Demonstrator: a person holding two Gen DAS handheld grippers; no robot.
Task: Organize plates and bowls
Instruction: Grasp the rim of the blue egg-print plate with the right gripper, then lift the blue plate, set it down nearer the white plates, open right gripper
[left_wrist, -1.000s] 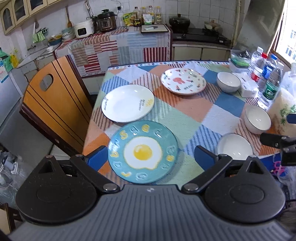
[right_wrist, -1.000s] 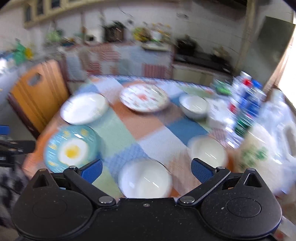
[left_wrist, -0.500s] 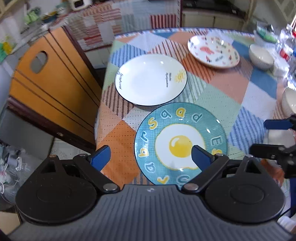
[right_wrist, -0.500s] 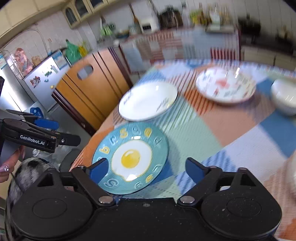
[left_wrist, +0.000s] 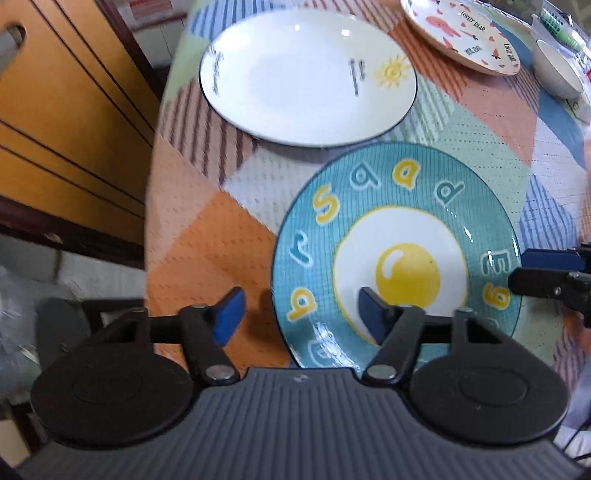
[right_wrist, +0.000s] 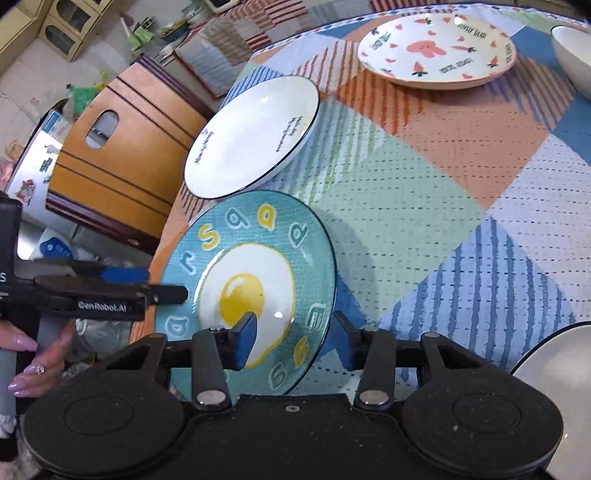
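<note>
1. Two grippers straddle opposite rims of the teal egg plate (left_wrist: 399, 254), which lies at the near edge of the table (right_wrist: 424, 177).
2. Left gripper (left_wrist: 299, 314): jaws closing, rim between them, pads not yet touching.
3. Right gripper (right_wrist: 295, 341): jaws closing, rim between, not pressed.
4. White sun plate (left_wrist: 306, 70) sits just beyond the teal one; the strawberry plate (right_wrist: 436, 48) is farther back.

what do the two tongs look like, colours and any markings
Both tongs are black with blue finger pads. The left tongs sit on a ribbed dark grey body with two round black discs; seen from the right camera, their side reads GenRobot.AI in white. The right tongs have a speckled black body, the same discs and silver pivot screws.
</note>
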